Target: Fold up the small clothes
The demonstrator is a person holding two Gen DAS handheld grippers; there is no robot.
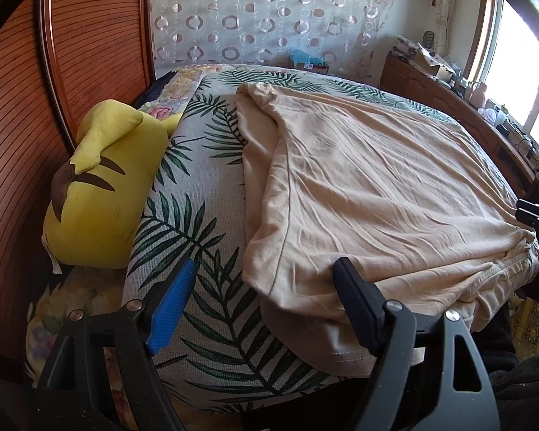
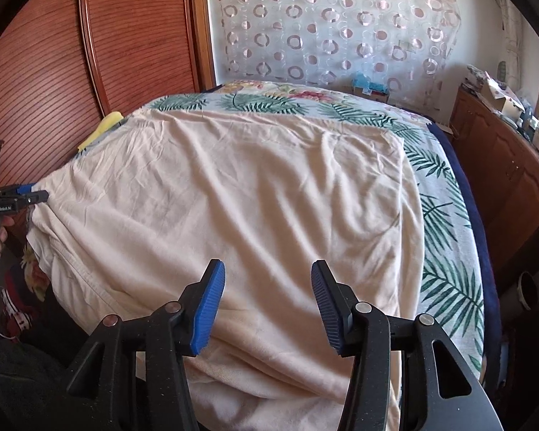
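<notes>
Both fingers (image 2: 215, 309) pairs agape, peach garment (image 2: 233, 186) slack beneath them, ungripped.

Black left claw (image 1: 264, 289), ribbed blue pad, silver screws, right claw (image 2: 267, 296) alike

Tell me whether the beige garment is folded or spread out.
Folded at least once: the beige garment lies flat on the bed, with doubled layers along its near edge and a straight far edge.
</notes>
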